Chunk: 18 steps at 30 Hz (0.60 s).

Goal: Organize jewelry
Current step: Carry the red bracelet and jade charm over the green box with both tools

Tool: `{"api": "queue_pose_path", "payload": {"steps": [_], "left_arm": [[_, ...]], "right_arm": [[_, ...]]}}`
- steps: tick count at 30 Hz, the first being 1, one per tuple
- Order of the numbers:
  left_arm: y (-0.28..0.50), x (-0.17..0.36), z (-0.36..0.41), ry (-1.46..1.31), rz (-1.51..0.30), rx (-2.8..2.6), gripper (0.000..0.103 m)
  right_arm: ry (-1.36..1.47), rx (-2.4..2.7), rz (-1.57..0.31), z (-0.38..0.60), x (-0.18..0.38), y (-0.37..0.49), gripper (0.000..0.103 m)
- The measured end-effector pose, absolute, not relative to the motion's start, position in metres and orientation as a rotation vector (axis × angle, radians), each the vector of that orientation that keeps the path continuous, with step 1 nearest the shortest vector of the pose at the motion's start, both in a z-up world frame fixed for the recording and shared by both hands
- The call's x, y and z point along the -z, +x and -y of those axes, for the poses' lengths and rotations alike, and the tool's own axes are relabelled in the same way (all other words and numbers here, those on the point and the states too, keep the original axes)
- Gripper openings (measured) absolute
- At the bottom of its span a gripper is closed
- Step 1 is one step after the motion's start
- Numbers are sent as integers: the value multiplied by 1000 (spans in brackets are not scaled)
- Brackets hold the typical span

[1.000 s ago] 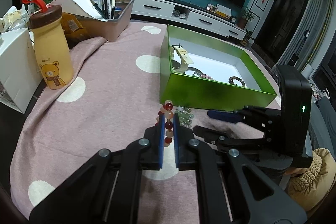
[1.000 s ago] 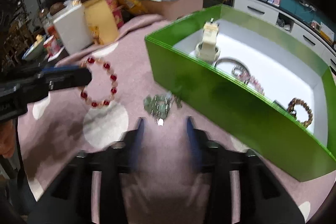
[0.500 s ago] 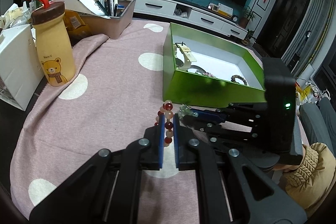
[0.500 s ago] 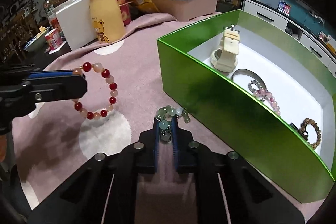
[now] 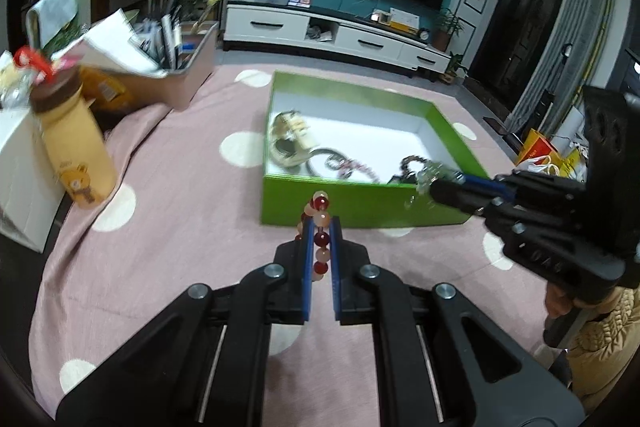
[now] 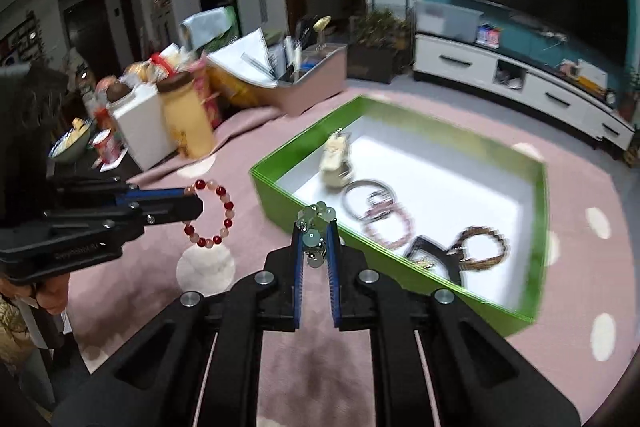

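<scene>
My left gripper (image 5: 320, 227) is shut on a red and pink bead bracelet (image 5: 320, 223), held above the cloth in front of the green box (image 5: 360, 207); the bracelet also shows in the right wrist view (image 6: 210, 213). My right gripper (image 6: 314, 227) is shut on a pale green bead bracelet (image 6: 314, 223) and holds it raised over the box's near wall (image 6: 320, 223). In the left wrist view the right gripper (image 5: 434, 183) hangs over the box's right front corner. The box holds a cream watch (image 6: 336, 163), a bangle (image 6: 366, 195) and bead bracelets (image 6: 480, 247).
A pink dotted cloth (image 5: 180, 227) covers the table. At the left stand a yellow bear bottle (image 5: 76, 151), a white box (image 5: 16, 183) and a pink pen tray (image 5: 176, 67). A TV stand (image 5: 340, 35) lies beyond the table.
My right gripper closed on the green bracelet on the cloth and lifted it up and over the box's front edge. My left gripper, still holding the red bracelet, rose and neared the box.
</scene>
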State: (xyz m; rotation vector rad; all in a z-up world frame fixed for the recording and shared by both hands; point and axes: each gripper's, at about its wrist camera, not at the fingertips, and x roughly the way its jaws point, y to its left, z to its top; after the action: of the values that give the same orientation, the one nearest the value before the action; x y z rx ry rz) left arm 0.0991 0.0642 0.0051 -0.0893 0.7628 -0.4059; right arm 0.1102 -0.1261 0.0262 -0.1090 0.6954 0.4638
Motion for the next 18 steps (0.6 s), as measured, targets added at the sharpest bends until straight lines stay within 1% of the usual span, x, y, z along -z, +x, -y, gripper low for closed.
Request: {"api": "queue_pose_path", "payload": {"steps": [10, 18], "left_arm": [[124, -48, -21, -45, -713, 444, 7], [156, -70, 5, -44, -700, 438, 7]], "right_arm": [[-87, -368, -626, 171, -65, 109, 11], [-72, -297, -611, 193, -77, 118, 11]]}}
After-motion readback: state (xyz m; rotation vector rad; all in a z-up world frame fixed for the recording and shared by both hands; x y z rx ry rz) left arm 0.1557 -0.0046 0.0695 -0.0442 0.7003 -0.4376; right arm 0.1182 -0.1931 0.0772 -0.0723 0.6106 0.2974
